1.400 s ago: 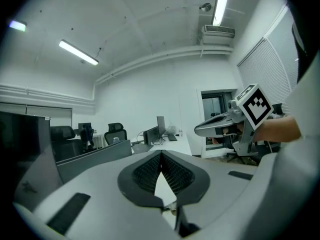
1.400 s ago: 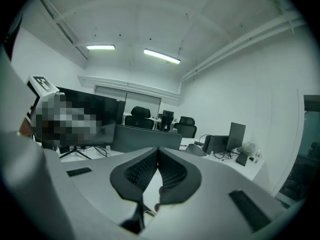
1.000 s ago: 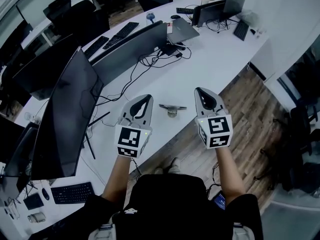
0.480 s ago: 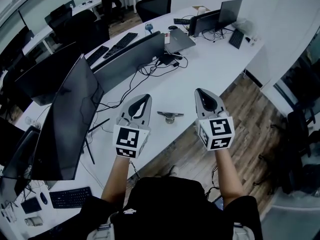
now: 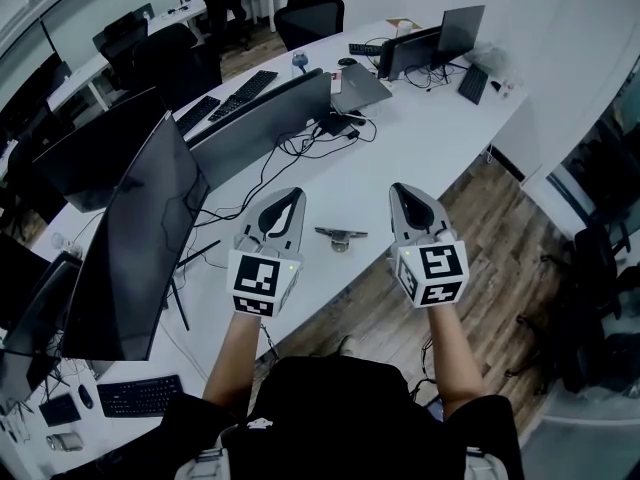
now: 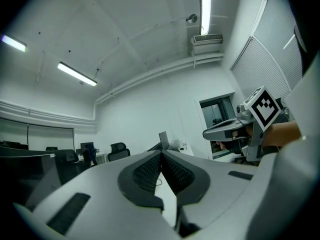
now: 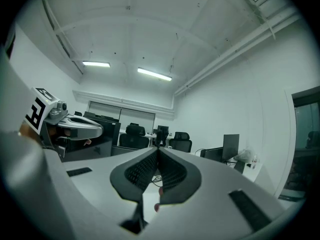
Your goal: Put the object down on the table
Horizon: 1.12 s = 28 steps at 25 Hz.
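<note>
A small grey metal object (image 5: 340, 235) lies on the white table (image 5: 430, 118), close to its front edge, between my two grippers. The left gripper (image 5: 291, 197) hovers just left of it, shut with nothing between its fingers; in the left gripper view its dark pads (image 6: 150, 171) meet at the tips. My right gripper (image 5: 401, 190) is held just right of the object, also shut and empty, and its pads (image 7: 172, 173) are closed together in the right gripper view. Neither gripper touches the object. Each gripper view catches the other gripper from the side, the right one (image 6: 227, 130) and the left one (image 7: 80, 127).
Large curved monitors (image 5: 140, 238) stand at the left, with black cables (image 5: 270, 158) trailing across the table. Further back are another monitor (image 5: 265, 108), keyboards (image 5: 240, 68), a laptop (image 5: 360, 63) and office chairs (image 5: 310, 8). Wooden floor (image 5: 480, 228) lies beyond the table's front edge.
The head view has shifted slightly. Both grippers stay shut on either side of the object, which lies still on the table.
</note>
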{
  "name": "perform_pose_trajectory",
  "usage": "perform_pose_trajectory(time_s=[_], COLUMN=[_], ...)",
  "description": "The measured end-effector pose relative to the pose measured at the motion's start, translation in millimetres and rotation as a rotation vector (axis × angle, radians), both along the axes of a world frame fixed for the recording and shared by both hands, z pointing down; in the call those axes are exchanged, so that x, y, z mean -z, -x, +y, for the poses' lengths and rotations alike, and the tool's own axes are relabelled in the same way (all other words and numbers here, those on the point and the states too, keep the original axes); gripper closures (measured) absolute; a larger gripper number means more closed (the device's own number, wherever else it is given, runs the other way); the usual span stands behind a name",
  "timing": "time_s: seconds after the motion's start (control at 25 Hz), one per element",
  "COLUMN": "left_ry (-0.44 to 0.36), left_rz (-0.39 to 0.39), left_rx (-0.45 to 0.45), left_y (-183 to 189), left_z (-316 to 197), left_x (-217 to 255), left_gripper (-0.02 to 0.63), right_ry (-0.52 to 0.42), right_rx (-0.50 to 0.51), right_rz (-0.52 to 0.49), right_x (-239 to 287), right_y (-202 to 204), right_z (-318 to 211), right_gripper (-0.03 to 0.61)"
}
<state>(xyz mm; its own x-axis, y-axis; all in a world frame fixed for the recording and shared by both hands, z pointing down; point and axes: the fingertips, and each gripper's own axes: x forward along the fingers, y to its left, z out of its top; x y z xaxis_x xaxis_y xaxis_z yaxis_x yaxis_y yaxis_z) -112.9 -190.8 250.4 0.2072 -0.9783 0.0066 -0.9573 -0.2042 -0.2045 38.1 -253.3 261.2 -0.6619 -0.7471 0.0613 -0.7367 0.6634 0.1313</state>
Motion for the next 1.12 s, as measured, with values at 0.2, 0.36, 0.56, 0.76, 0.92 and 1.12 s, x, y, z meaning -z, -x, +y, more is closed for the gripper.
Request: perform_pose_trajectory(time_s=[0.2,0.36,0.56,0.76,0.92,1.12], left_ry=[0.007,0.014,0.013,0.014,0.014,0.013], left_rz=[-0.003,-0.001,0.0,0.003,0.003,0.003], left_rx=[0.001,0.003,0.0,-0.005,-0.007,-0.009], left_y=[-0.7,0.3,-0.1,-0.7,-1.9,-3.0], left_z=[-0.4,-2.5,-5.6,-7.9,-7.4,-7.3], left_x=[-3.7,-6.0,-5.7,-6.5,-7.0,-6.0], left_gripper=[0.6,0.6,0.6,0.6,0.6,0.6], right_ry=[0.001,0.003,0.006,0.007,0.007,0.009], right_rx=[0.001,0.002,0.002,0.002,0.0,-0.002], right_rz=[-0.002,-0.001,0.001,0.004,0.006,0.004], right_x=[-2.1,-2.6,-3.4,-3.5,-3.7,-3.6], right_y=[0.9,2.3,3.1,3.6,2.3,1.2], right_z=[-1.8,-4.2,-6.4,-8.0,-7.3,-6.7], right_gripper=[0.554,0.554,0.554,0.554,0.554,0.554])
